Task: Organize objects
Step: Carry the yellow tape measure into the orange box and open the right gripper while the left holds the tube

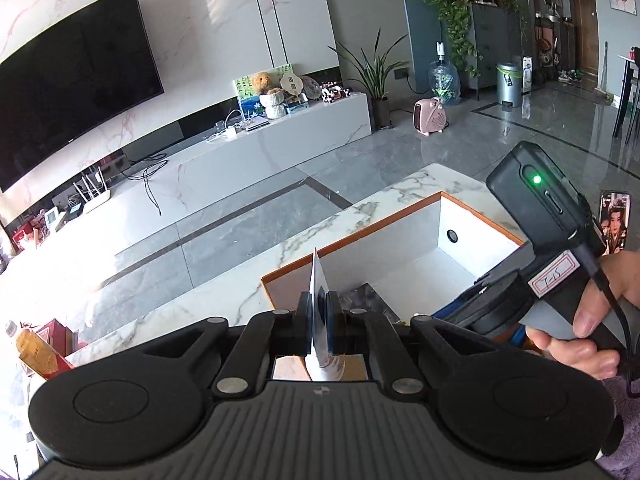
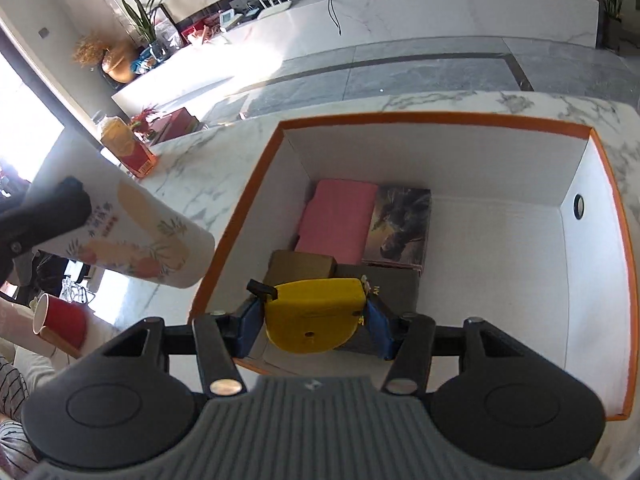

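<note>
Left wrist view, left to right: the left claw (image 1: 319,322) is pressed together on the thin edge of a white packet (image 1: 318,284), which it holds upright above the marble counter (image 1: 224,300), just short of the near left corner of the orange-rimmed box (image 1: 352,236). To the right, a hand (image 1: 588,320) grips the handle of the other tool.

Right wrist view, left to right: a red cup (image 2: 60,320) and a red-labelled bottle (image 2: 124,144) remain on the counter outside the box. The same white packet (image 2: 152,236), printed with pale fruit and leaves, hangs from the left claw beside the box's left wall. The right claw (image 2: 316,320) pinches a yellow tape measure (image 2: 316,316) between its blue pads, over the near part of the box interior.

Progress: a pink pack (image 2: 340,220), a dark picture box (image 2: 404,224), a brown carton (image 2: 300,264) and a dark flat box (image 2: 392,284) already lie together on the left half of the box floor; the right half is bare. By this reading the task is partly done. Both held items are yet to be placed, and the cup and bottle may follow.
</note>
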`<move>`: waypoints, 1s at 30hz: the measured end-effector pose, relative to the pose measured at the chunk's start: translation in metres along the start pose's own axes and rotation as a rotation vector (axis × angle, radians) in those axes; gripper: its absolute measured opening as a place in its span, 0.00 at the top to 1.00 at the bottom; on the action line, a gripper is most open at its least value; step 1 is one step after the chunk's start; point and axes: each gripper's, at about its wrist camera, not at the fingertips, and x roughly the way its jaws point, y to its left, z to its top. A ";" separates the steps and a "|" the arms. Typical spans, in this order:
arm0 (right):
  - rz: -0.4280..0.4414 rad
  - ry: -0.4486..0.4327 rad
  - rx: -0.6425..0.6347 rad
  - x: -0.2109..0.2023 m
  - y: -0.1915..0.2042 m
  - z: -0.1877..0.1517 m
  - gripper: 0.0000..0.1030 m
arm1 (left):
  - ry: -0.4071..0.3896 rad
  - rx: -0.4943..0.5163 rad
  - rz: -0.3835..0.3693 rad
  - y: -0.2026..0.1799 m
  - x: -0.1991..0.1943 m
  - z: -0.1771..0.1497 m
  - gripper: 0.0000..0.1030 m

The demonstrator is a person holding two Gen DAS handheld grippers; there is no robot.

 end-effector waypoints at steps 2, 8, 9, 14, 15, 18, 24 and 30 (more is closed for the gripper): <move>-0.001 0.040 0.013 0.015 -0.002 0.000 0.45 | 0.007 0.008 0.011 -0.001 0.009 0.000 0.92; 0.026 0.145 0.056 0.049 -0.005 0.000 0.45 | 0.020 0.002 0.006 0.006 0.025 -0.004 0.92; 0.028 0.159 0.064 0.054 -0.005 0.000 0.45 | 0.023 0.003 0.006 0.006 0.026 -0.004 0.92; 0.045 0.224 0.076 0.072 0.001 -0.001 0.45 | 0.007 0.011 -0.013 0.008 0.027 -0.005 0.92; 0.049 0.226 0.075 0.074 0.003 -0.002 0.45 | 0.002 0.012 -0.017 0.008 0.026 -0.006 0.92; 0.040 0.240 0.062 0.076 0.006 0.000 0.45 | -0.008 0.011 -0.026 0.010 0.026 -0.007 0.92; 0.095 0.296 0.137 0.085 -0.005 0.003 0.45 | -0.032 -0.011 -0.045 0.016 0.028 -0.007 0.92; 0.173 0.342 0.176 0.099 -0.008 0.000 0.45 | -0.039 -0.010 -0.062 0.018 0.033 -0.006 0.92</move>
